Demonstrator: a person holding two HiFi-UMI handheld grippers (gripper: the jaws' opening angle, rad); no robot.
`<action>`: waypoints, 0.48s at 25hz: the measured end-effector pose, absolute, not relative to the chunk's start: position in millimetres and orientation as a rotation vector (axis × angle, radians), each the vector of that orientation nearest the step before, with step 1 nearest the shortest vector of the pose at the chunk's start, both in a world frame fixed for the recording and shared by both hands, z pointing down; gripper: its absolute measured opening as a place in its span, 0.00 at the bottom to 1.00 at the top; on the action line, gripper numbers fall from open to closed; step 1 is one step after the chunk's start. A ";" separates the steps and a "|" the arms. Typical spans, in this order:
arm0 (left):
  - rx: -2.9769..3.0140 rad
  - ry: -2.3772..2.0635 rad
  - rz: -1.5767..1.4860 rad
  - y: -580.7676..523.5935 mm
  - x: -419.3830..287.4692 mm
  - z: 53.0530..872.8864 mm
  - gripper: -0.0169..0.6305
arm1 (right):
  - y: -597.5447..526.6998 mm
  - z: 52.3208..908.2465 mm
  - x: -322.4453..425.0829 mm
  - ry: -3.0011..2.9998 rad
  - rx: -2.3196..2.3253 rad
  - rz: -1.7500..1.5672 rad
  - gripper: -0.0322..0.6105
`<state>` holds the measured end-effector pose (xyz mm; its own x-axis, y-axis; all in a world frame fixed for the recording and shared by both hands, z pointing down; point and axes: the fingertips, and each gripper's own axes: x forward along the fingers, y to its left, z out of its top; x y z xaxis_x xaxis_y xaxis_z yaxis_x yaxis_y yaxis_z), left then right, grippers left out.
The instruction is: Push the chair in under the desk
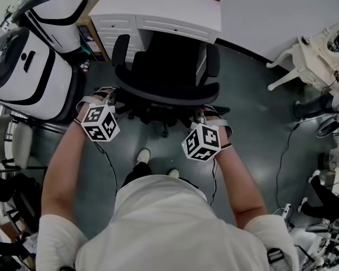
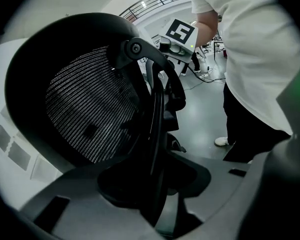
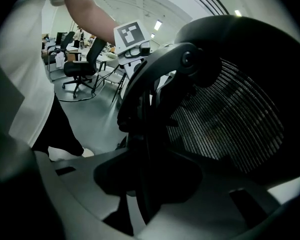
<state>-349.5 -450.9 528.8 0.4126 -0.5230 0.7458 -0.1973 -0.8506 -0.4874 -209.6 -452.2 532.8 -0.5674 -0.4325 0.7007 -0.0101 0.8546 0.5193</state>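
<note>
A black mesh office chair (image 1: pixel 169 66) stands half under the white desk (image 1: pixel 158 7), its seat toward the desk and its backrest toward me. My left gripper (image 1: pixel 109 96) is at the backrest's left end and my right gripper (image 1: pixel 208 116) at its right end. In the left gripper view the black backrest rim (image 2: pixel 155 134) runs between the grey jaws of the left gripper (image 2: pixel 157 196), which are closed on it. The right gripper view shows the same: the rim (image 3: pixel 142 134) sits clamped in the right gripper (image 3: pixel 140 196), with the mesh (image 3: pixel 225 119) to the right.
Two white-and-black machines (image 1: pixel 28 72) stand close on the left, beside the desk's drawer unit (image 1: pixel 116 27). A white moulded chair (image 1: pixel 311 55) and floor cables (image 1: pixel 282 157) lie to the right. The person's shoes (image 1: pixel 143 156) are just behind the chair base.
</note>
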 end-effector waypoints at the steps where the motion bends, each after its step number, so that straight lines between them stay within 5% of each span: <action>1: -2.350 0.613 -1.410 -457.7 -350.9 528.2 0.27 | -458.5 532.1 -210.9 -2.111 0.325 -0.577 0.24; 12: -2.345 0.545 -1.375 -516.4 -376.8 528.4 0.26 | -511.4 532.5 -236.8 -2.094 0.381 -0.544 0.24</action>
<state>-376.8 -516.4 528.4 0.4502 -0.5005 0.7395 -0.1427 -0.8578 -0.4937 -236.8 -511.4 532.5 -0.5387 -0.4628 0.7040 -0.0614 0.8550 0.5151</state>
